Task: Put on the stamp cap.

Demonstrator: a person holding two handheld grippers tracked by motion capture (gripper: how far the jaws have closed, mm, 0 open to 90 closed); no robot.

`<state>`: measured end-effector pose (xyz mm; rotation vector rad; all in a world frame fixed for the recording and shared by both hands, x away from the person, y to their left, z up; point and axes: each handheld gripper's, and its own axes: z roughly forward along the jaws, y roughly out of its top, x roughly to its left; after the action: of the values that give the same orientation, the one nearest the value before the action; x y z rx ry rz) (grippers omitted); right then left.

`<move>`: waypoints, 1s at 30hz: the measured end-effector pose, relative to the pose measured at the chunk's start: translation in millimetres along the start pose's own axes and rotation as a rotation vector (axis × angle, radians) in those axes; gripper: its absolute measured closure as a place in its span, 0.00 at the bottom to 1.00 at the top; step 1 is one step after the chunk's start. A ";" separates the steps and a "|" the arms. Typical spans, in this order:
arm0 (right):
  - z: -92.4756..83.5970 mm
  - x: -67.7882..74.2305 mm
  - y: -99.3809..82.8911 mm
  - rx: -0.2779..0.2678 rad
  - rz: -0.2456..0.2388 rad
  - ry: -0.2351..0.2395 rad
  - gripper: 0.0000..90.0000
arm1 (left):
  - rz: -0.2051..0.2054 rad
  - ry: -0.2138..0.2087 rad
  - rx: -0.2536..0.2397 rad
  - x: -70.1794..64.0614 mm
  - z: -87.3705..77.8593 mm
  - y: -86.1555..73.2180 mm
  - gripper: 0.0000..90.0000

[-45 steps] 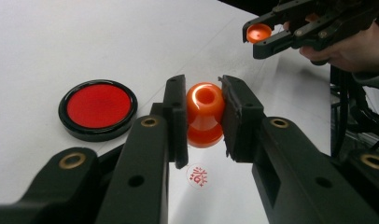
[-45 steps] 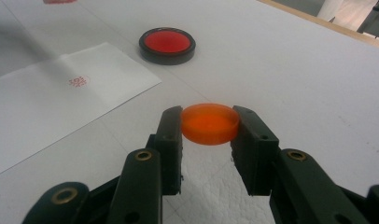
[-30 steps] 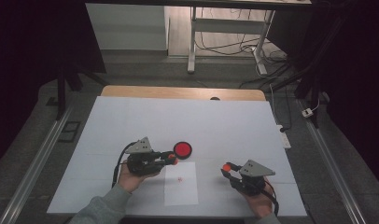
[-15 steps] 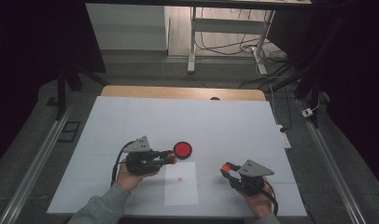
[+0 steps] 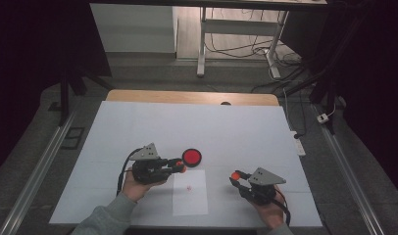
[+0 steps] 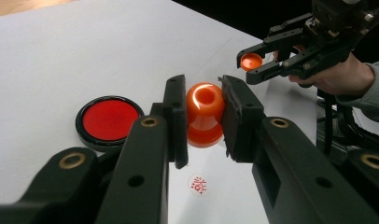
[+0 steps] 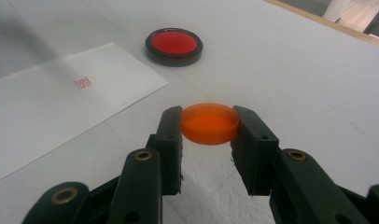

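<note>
My left gripper (image 6: 204,116) is shut on an orange stamp handle (image 6: 205,112), a rounded knob with a hollow top, held just above the white sheet of paper (image 6: 215,196). In the high view the left gripper (image 5: 180,166) points right, next to a round red ink pad (image 5: 191,156) in a black case. My right gripper (image 7: 208,126) is shut on a flat orange cap (image 7: 209,123) and hovers over the table; the high view has the right gripper (image 5: 235,175) right of the paper (image 5: 189,193). A small red stamp mark (image 7: 83,82) sits on the paper.
A white mat (image 5: 236,132) covers the table, with a wooden edge (image 5: 187,97) at the back. Metal rails (image 5: 35,171) run along both sides. The ink pad (image 7: 174,46) lies beyond the right gripper, the paper (image 7: 61,98) to its left.
</note>
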<state>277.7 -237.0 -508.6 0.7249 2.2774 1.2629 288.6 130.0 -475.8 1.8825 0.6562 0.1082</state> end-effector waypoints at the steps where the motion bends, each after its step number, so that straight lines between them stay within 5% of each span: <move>1: 0.4 0.7 0.6 0.009 -0.005 0.003 0.71 | 0.000 0.000 0.000 -0.2 -0.1 0.0 0.81; 30: 30.8 28.7 16.6 0.001 -0.024 0.109 0.71 | 0.000 0.000 0.013 -1.7 0.7 -0.9 0.81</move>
<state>277.9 -191.9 -512.8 0.6414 2.3667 1.3198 287.1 128.9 -476.5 1.8946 0.6582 0.1036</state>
